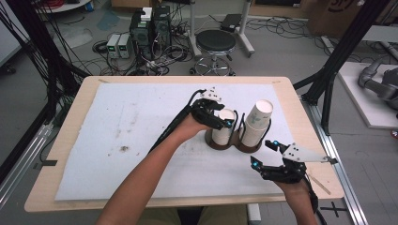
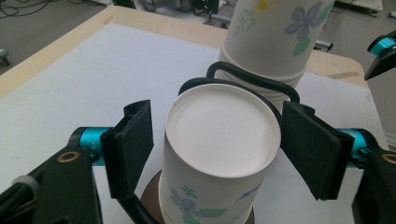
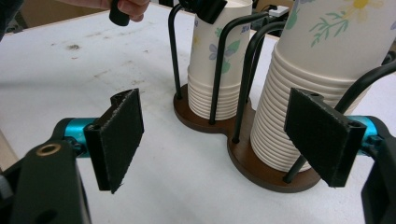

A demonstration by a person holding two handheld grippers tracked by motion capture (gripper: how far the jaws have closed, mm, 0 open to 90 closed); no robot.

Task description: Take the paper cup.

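A dark wooden two-slot cup holder (image 1: 234,146) with black wire hoops stands on the white mat. Each slot carries a stack of upside-down flowered paper cups: a shorter left stack (image 1: 224,126) and a taller right stack (image 1: 257,123). My left gripper (image 1: 223,116) reaches over the left stack. In the left gripper view the top cup (image 2: 219,135) sits between the pads of this gripper (image 2: 217,116); one pad is at the cup's edge, the other a small gap away. My right gripper (image 1: 263,153) hovers open by the holder's near right side, and its wide jaws (image 3: 215,95) hold nothing.
The white mat (image 1: 141,122) covers most of the wooden table (image 1: 70,122); its left half holds only a few dark stains. Beyond the far edge stand a black stool (image 1: 215,43) and electronics with cables on the floor. A black frame post (image 1: 338,61) rises at the right.
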